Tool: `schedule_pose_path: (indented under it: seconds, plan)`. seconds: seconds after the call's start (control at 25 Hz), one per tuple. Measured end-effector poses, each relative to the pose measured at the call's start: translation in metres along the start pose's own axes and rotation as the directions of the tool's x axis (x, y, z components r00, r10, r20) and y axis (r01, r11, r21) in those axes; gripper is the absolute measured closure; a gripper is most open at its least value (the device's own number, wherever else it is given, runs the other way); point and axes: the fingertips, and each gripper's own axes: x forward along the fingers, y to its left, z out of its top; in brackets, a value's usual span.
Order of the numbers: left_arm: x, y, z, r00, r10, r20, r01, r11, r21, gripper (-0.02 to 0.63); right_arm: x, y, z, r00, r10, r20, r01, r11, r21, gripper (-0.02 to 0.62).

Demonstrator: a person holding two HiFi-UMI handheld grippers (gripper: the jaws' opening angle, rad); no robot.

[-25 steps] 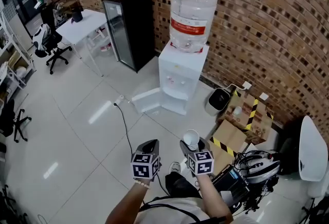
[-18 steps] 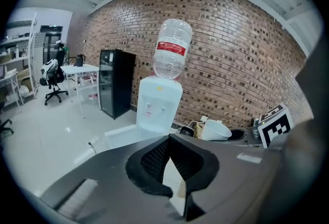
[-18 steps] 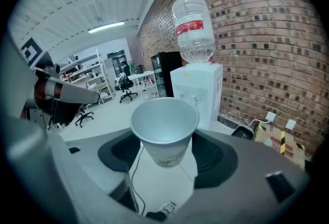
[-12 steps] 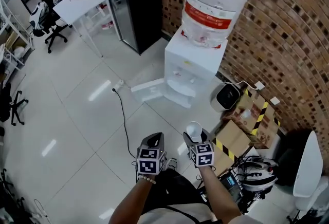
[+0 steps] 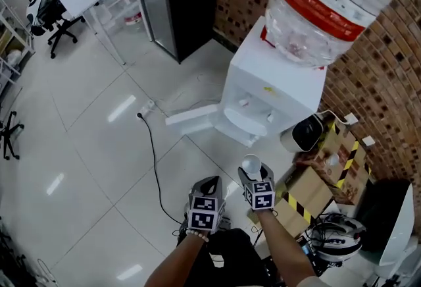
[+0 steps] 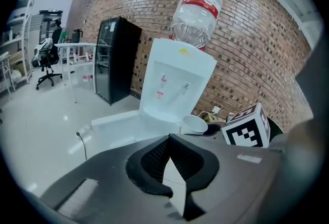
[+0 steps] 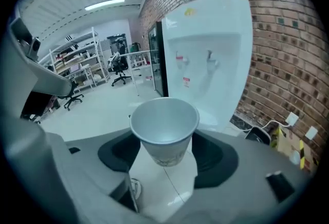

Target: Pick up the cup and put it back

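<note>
The picking-up half looks done: the right gripper has its jaws spread fairly wide and closed on the lower body of the white paper cup, which stands upright, looks empty, and has its rim well above the pads. In the head view the cup hangs in the air just short of the water dispenser, not resting on anything. What remains, by my reading, is the putting back. Where it belongs isn't marked, but the recess under the taps seems the likely spot. The next move would call for carrying the cup forward and level, settling its base on a flat surface, and only then opening the jaws, since thin paper can dent under a hard squeeze. The left gripper has its jaws pressed together on nothing and hangs just beside the right one, clear of the cup. A white panel lies on the floor at the dispenser's foot, a black cable runs across the tiles, and taped cardboard boxes crowd the right — things underfoot rather than in the cup's path.
</note>
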Motion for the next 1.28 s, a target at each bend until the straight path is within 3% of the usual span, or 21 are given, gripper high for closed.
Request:
schedule_pose_path:
  seconds: [0.24, 0.6, 0.84, 1.04, 1.28]
  plan:
    - [0.106, 0.058, -0.012, 0.999, 0.001, 0.036, -0.003, 0.998, 0.056, 0.606, 0.128, -0.039, -0.04, 0.999, -0.047, 0.008, 0.046, 0.999, 0.023, 0.276]
    - [0.245, 0.114, -0.026, 0.997, -0.041, 0.06, 0.038, 0.998, 0.049, 0.606, 0.291, -0.1, -0.095, 0.992, -0.106, 0.069, 0.105, 0.994, 0.014, 0.275]
    - [0.262, 0.126, -0.013, 0.985, -0.099, 0.144, 0.093, 0.995, 0.046, 0.606, 0.366, -0.129, -0.114, 0.983, -0.143, 0.119, 0.142, 0.99, 0.015, 0.275]
    - [0.237, 0.137, 0.007, 0.97, -0.062, 0.233, 0.047, 0.996, 0.072, 0.606, 0.404, -0.14, -0.122, 0.979, -0.16, 0.129, 0.159, 0.987, 0.015, 0.275]
    - [0.218, 0.126, 0.016, 0.957, -0.105, 0.27, 0.087, 0.993, 0.075, 0.606, 0.438, -0.159, -0.116, 0.966, -0.204, 0.158, 0.195, 0.978, 0.073, 0.273]
